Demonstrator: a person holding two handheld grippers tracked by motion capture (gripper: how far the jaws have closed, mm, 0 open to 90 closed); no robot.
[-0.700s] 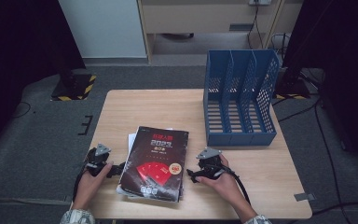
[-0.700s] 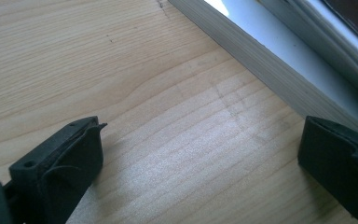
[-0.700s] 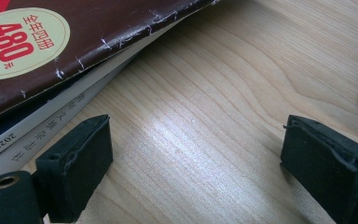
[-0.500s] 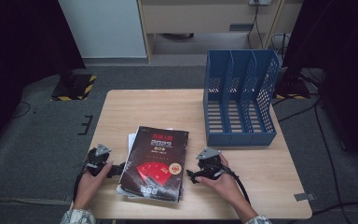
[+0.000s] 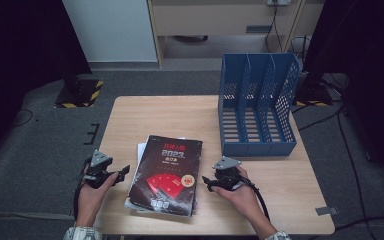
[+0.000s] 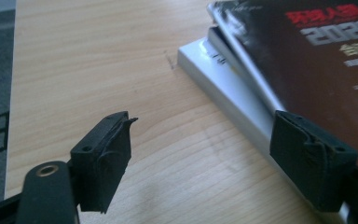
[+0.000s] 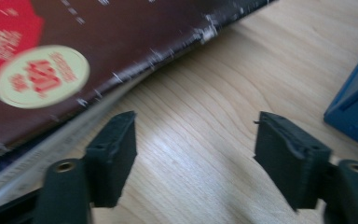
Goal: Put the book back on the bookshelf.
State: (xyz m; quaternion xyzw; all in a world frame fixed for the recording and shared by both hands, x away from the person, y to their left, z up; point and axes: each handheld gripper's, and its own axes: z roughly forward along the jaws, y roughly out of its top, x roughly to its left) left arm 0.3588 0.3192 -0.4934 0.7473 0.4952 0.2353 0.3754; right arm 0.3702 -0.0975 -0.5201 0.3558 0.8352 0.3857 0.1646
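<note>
we hold the left gripper point(image 5: 125, 171) and right gripper point(image 5: 206, 181) on either side of the book stack point(image 5: 167, 175). both jaw pairs stand apart, gripping nothing. the blue file rack point(image 5: 257, 107) stands behind.

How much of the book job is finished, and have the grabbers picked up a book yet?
Nothing looks done yet. The blue file rack stands with its slots bare, and the stack of books lies flat on the table. In hand: the left gripper and right gripper sit at either side of the stack, jaws open, holding nothing. Left, probably: grip a book, lift it and stand it in the rack.
</note>
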